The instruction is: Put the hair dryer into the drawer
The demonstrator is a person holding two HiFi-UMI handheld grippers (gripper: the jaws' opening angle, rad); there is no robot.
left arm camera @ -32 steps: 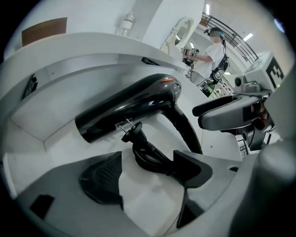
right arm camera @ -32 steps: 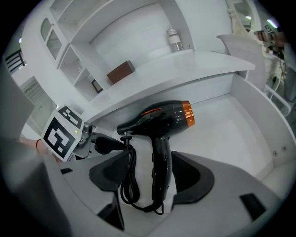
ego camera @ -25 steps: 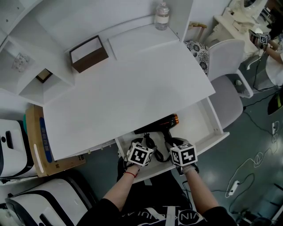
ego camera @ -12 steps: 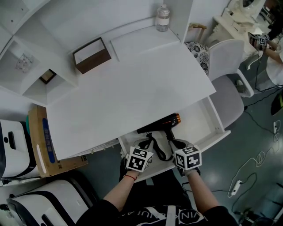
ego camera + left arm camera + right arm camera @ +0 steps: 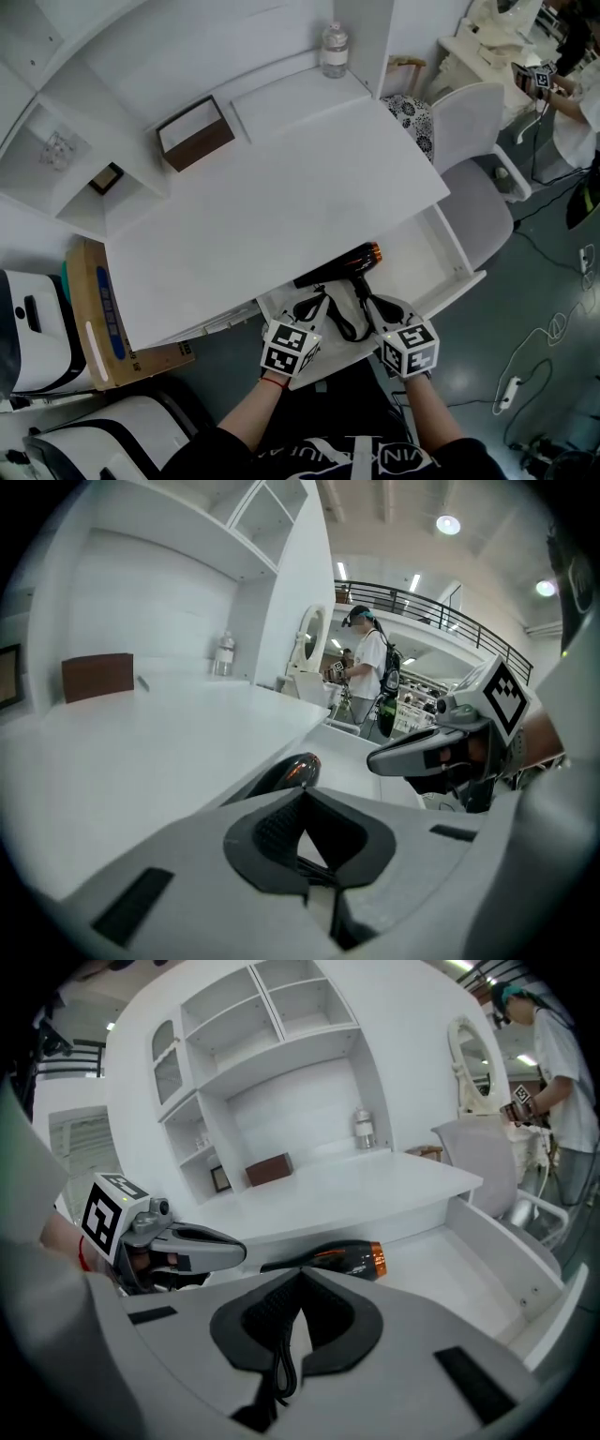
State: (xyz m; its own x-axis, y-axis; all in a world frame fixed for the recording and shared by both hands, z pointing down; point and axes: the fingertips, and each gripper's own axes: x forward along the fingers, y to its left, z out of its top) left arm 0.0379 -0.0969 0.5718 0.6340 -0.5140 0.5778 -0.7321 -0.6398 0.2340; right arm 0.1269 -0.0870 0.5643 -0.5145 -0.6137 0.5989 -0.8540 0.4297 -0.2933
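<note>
Hair dryer (image 5: 339, 265) in open drawer (image 5: 417, 262), handle partly hidden | left gripper (image 5: 302, 794): jaws just closed on cord (image 5: 281, 1363) | right gripper (image 5: 300, 1274): jaws pinching cord loop

Shows right gripper (image 5: 300, 1274) closed on a black cord (image 5: 279, 1358). Shows hair dryer (image 5: 342, 1260) lying in open drawer (image 5: 506, 1246) below desk (image 5: 375, 1185), left gripper (image 5: 225, 1251) near it.

hair dryer (image 5: 337, 266) in drawer (image 5: 420, 261) | box (image 5: 195, 134), bottle (image 5: 334, 49) on desk (image 5: 281, 206)
</note>
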